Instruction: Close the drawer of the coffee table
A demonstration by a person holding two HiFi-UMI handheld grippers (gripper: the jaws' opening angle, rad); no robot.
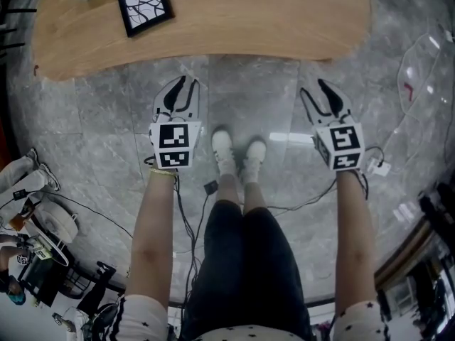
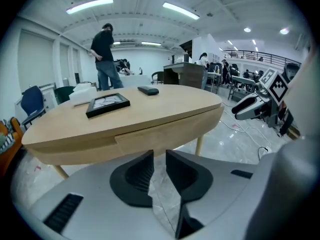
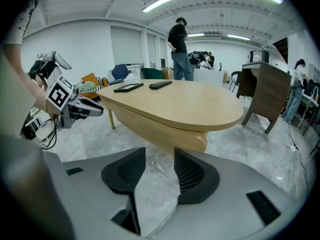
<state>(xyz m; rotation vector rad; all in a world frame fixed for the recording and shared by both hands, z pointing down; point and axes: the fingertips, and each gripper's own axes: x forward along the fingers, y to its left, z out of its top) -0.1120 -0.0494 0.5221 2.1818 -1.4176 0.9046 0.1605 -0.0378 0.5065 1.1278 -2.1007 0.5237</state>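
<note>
Head view: coffee table (image 1: 249, 20) partly off-frame.

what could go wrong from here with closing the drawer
Cables trail across the floor by the feet; stepping forward might snag them.
A hard shove on the drawer front could slide the picture frame across the table.
Left tongs and right tongs hang empty short of it; a one-sided push may skew the drawer.

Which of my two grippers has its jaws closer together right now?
The left gripper: only a narrow slit shows between its jaws, with nothing held. The right gripper has its jaws clearly wider apart, also empty.
</note>
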